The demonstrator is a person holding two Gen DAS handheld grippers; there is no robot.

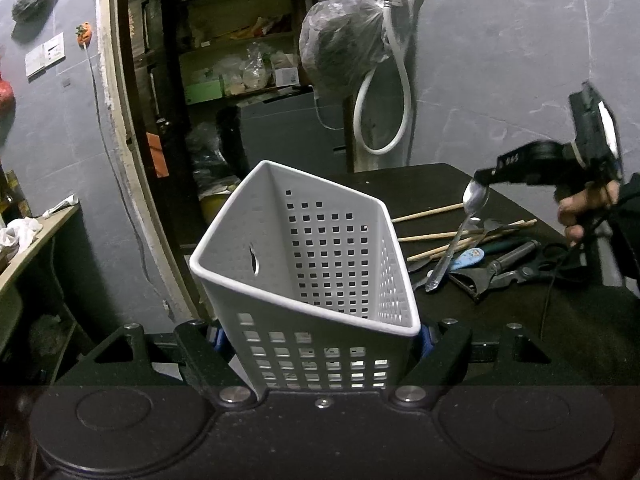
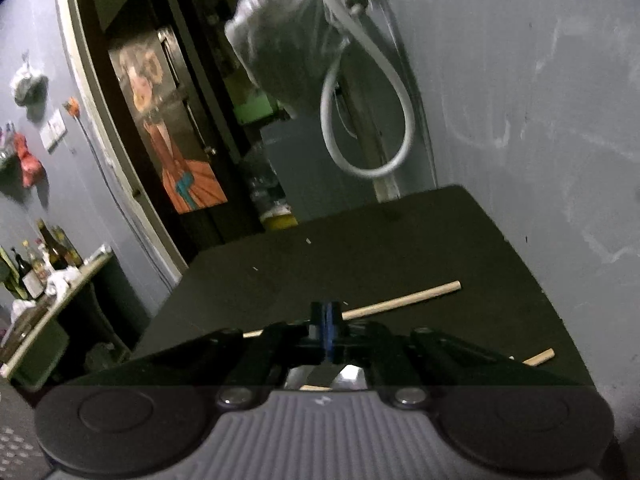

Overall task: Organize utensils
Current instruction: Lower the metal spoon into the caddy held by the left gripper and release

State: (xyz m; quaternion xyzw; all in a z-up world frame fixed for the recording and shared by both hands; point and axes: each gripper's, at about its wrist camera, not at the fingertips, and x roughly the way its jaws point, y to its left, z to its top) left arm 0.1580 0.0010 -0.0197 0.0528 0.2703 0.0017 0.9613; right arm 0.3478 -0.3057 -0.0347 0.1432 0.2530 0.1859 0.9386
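Left tool: clamped on the lower walls of the white basket; blue pads mostly hidden behind the basket, only slivers seen at either side.
White basket: held tilted, open mouth up and toward the camera; perforated walls; base cut off behind the tool body; seemed empty as far as the inside showed; near the bench's left edge.
Right tool: seen at the right of the left wrist view, blurred; jaws pinched on the bowl of a metal spoon; in its own view blue pads pressed together, spoon reduced to a bright glint below the fingers.
Metal spoon: hung handle-down and slanted above the pile; handle tip near the pliers, contact hard to judge.
Hand: gripping the right tool's handle, partly cut off by the picture's right edge.
Bench: dark top, far corner against the grey wall.
Chopsticks: several wooden ones spread toward the bench's right edge; count uncertain, ends covered by other items.
Pliers: dark, beside the chopsticks, jaws lost in shadow.
Scissors: black handles only, blades hidden.
Blue-handled item: kind not made out.
Fork: tines barely visible among the chopsticks.
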